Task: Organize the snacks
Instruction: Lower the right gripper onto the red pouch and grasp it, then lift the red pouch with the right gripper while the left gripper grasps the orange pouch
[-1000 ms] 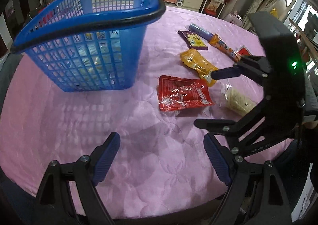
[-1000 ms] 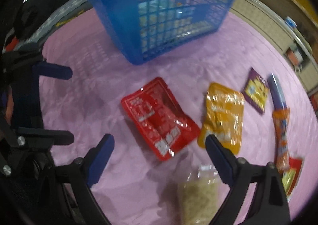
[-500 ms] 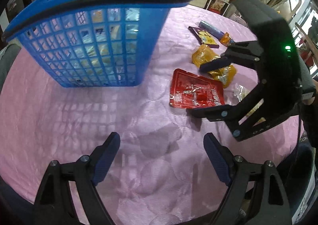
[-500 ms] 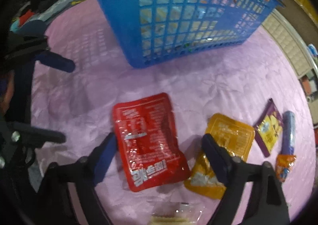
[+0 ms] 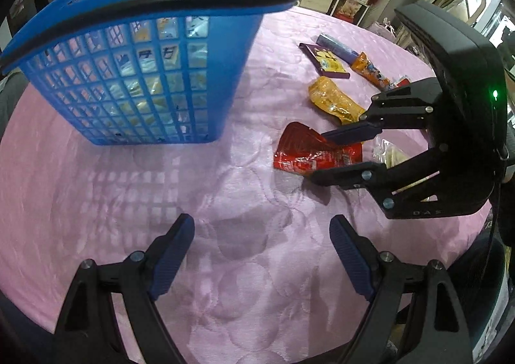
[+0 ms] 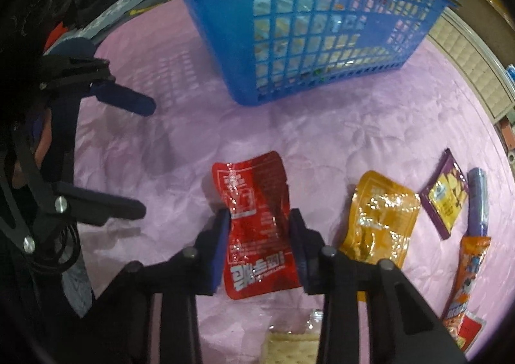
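The right gripper (image 6: 259,232) jaws have just closed on the red packet (image 6: 257,228) on the pink surface (image 5: 128,203); the left gripper (image 5: 262,254) jaws stand wide open, empty, near the blue basket (image 5: 128,74).

The right tool (image 6: 260,237) is pointed steeply downward with its jaws just closed onto a red packet (image 6: 254,225) pinched between them, while the left tool (image 5: 261,259) is held wide open, nothing between its fingers.

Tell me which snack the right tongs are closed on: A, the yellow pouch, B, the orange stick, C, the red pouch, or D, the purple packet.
C: the right tongs pinch the red pouch from both sides, buckling it, while the yellow pouch lies untouched beside it.
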The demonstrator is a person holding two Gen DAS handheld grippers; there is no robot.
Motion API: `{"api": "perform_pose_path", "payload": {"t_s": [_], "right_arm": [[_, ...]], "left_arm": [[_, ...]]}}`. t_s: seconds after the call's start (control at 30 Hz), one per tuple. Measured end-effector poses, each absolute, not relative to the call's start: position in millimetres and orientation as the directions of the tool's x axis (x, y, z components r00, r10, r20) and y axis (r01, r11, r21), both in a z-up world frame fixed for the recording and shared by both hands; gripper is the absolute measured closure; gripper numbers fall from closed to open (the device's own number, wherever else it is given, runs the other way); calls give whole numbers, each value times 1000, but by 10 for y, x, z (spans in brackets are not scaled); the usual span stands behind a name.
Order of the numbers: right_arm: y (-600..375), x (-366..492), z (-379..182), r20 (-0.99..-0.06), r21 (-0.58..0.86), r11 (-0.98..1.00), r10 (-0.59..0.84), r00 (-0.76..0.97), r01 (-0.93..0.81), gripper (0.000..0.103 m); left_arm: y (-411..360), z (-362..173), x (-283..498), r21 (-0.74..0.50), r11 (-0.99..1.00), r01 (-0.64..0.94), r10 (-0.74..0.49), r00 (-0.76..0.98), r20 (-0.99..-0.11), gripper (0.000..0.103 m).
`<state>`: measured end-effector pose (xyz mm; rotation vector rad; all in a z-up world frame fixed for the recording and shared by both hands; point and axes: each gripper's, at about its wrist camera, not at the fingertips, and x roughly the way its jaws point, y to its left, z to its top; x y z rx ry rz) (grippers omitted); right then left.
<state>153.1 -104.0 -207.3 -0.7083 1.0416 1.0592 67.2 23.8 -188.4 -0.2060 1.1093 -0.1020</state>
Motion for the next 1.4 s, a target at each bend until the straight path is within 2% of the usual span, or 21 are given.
{"api": "perform_pose_path", "payload": {"t_s": [0.1, 0.23, 0.47, 0.73, 0.93, 1.03, 1.13, 1.3, 1.4], "right_arm": [[-1117, 1550, -2036, -920, 38, 405, 370, 126, -913, 70], [-1241, 1449, -1997, -910, 16, 430, 380, 165, -903, 70], [-1645, 1419, -1725, -861, 60, 572, 445, 248, -818, 70], [-2152, 1422, -1462, -831, 40, 749, 393, 395, -661, 70], [-2325, 1494, -1371, -814, 26, 827, 343, 469, -561, 70], [-2436, 1587, -1362, -807, 62, 860, 342, 482, -506, 70], [-2524, 1668, -1392, -804, 47, 892, 301, 514, -449, 70], [-2677, 1859, -1503, -814, 102, 920, 296, 500, -377, 70], [-2702, 1964, -1542, -811, 119, 925, 300, 502, -361, 70]], "left_arm": [[173, -1868, 696, -212, 977, -14, -184, 446, -876, 19], [131, -1783, 682, -200, 980, -9, -174, 457, -872, 19], [-89, -1638, 730, -187, 982, 11, -170, 473, -864, 19], [-442, -1497, 931, -159, 987, 39, -158, 482, -862, 19], [-570, -1558, 1196, -233, 972, -27, -199, 430, -881, 19], [-627, -1619, 1355, -256, 965, -63, -209, 408, -889, 19], [-697, -1688, 1497, -239, 966, -101, -184, 385, -904, 19], [-722, -1861, 1783, -275, 947, -165, -206, 345, -916, 19], [-744, -1946, 1970, -254, 947, -197, -181, 326, -928, 19]]}}
